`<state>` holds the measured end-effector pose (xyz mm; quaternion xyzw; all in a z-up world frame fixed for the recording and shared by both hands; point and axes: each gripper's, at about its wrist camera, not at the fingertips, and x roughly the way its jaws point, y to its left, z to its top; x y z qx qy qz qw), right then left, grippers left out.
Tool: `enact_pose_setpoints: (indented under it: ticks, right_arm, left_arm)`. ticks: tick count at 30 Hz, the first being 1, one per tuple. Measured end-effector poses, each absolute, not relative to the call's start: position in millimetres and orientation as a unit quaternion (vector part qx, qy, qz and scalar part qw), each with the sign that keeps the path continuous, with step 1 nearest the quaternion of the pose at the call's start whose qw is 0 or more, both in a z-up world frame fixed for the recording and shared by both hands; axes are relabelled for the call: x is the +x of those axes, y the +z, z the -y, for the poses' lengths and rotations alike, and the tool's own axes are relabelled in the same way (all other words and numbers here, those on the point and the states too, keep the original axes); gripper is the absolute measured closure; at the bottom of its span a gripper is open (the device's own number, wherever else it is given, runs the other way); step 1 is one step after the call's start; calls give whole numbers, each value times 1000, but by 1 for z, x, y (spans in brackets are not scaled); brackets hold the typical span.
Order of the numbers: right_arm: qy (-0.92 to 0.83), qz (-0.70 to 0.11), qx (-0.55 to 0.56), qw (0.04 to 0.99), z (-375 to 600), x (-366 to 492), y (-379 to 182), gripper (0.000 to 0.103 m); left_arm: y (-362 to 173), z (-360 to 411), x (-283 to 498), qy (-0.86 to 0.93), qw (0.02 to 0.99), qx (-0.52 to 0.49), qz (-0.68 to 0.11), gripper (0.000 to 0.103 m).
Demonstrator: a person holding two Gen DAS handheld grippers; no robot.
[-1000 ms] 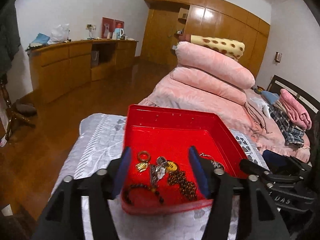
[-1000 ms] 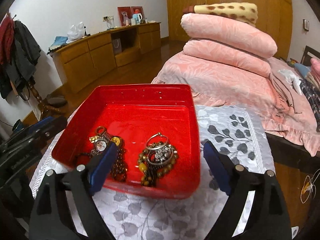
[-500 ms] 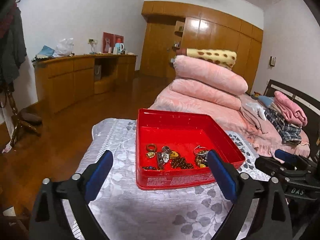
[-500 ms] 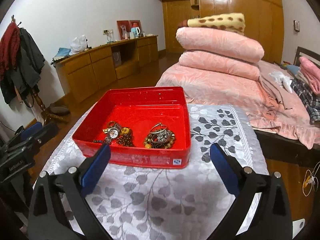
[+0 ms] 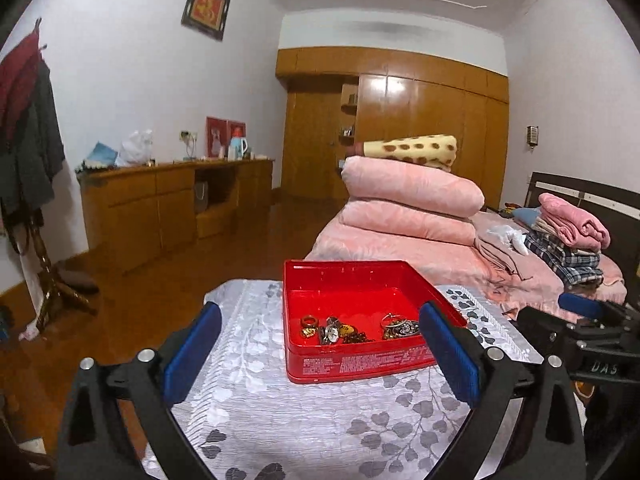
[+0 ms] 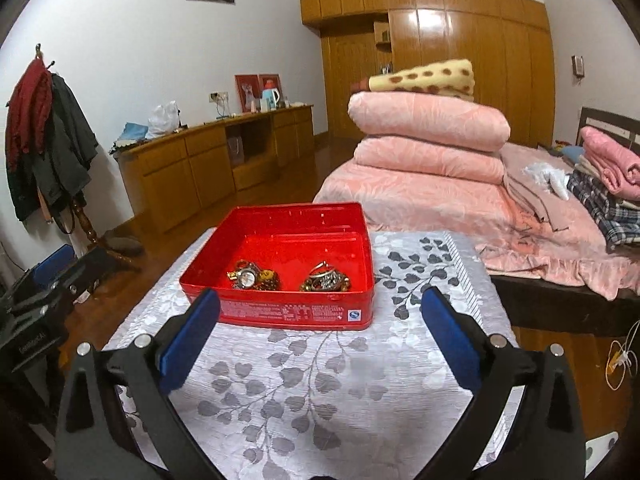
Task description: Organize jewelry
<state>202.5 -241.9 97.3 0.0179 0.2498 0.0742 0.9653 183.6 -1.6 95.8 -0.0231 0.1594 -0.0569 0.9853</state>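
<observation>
Left gripper (image 5: 320,354) is spread wide with nothing between its blue pads (image 5: 192,352), hanging above the leaf-print cloth (image 5: 304,420) on the worktop. Just ahead of it and a bit right of centre sits the red tin (image 5: 360,364), open top. Inside, on its left side, there's a ring, a small watch and some dark beads (image 5: 328,330); on its right side, a tangle of silver and beaded pieces (image 5: 398,326).

Right gripper (image 6: 320,336) is the same deal: fingers (image 6: 450,338) wide apart, holding nothing. From here the tin (image 6: 296,312) is just ahead, slightly left of centre, with the watch pile (image 6: 252,278) left and the bangle pile (image 6: 326,280) right. Pink bedding (image 6: 424,128) is stacked further off to the right.
</observation>
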Motion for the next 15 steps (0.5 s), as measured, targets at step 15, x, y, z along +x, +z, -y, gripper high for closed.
enact_pose_setpoints:
  ticks: [15]
  right_arm:
    - [82, -189, 7, 979, 239, 156, 134, 5]
  left_arm:
    - [132, 9, 131, -62, 993, -1, -100, 6]
